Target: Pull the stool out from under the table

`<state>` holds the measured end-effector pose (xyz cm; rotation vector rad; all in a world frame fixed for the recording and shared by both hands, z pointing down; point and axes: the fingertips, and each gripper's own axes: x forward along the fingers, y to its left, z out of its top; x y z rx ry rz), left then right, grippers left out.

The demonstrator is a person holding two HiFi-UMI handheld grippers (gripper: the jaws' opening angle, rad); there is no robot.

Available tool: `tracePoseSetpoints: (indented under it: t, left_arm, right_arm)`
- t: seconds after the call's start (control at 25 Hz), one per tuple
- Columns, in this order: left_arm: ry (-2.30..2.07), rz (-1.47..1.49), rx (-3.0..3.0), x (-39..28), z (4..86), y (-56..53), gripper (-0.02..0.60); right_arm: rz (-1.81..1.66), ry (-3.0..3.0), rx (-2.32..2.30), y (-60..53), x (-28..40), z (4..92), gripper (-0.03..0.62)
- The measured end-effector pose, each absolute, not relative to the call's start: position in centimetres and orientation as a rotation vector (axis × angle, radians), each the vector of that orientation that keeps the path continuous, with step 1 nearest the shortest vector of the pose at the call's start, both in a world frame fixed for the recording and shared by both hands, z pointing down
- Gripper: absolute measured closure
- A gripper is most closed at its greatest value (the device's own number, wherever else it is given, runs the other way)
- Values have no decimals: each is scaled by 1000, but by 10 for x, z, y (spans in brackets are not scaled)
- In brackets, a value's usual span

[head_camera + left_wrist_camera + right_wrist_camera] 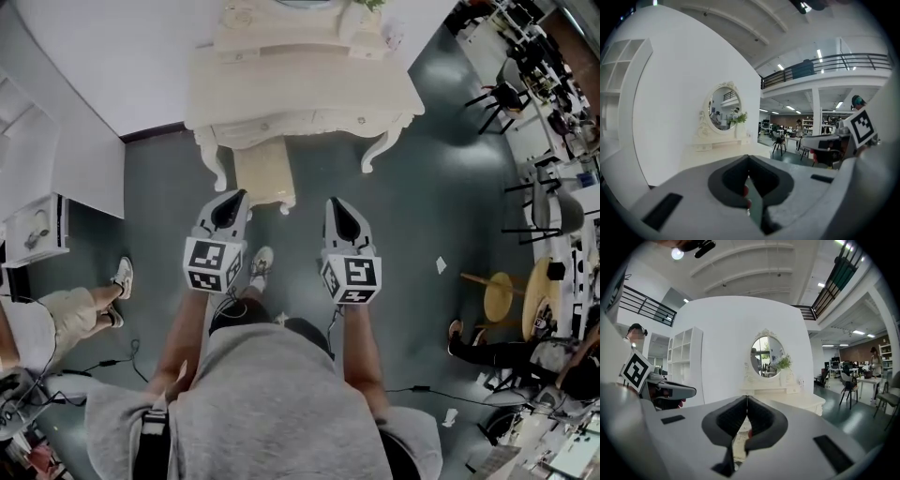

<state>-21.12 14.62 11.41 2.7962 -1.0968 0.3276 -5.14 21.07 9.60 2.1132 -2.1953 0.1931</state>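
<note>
A cream stool is tucked under the front of the ornate white dressing table, only its near part showing. My left gripper hovers just before the stool's front edge, jaws shut and empty. My right gripper is level with it, to the stool's right in front of the table, also shut on nothing. In the left gripper view the left gripper points at the table top and oval mirror. From the right gripper view the right gripper faces the same table and mirror.
White shelving stands at the left wall. A person's leg and shoe are near it. Chairs and a round wooden stool fill the right side. Cables run across the grey floor.
</note>
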Motion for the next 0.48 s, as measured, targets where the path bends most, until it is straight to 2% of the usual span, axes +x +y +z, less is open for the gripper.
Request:
tracePoseSetpoints:
  t: [0.48]
  left_arm:
    - [-1042, 343, 2723, -202, 140, 25, 581]
  right_arm:
    - [306, -2162, 2075, 86, -51, 119, 580]
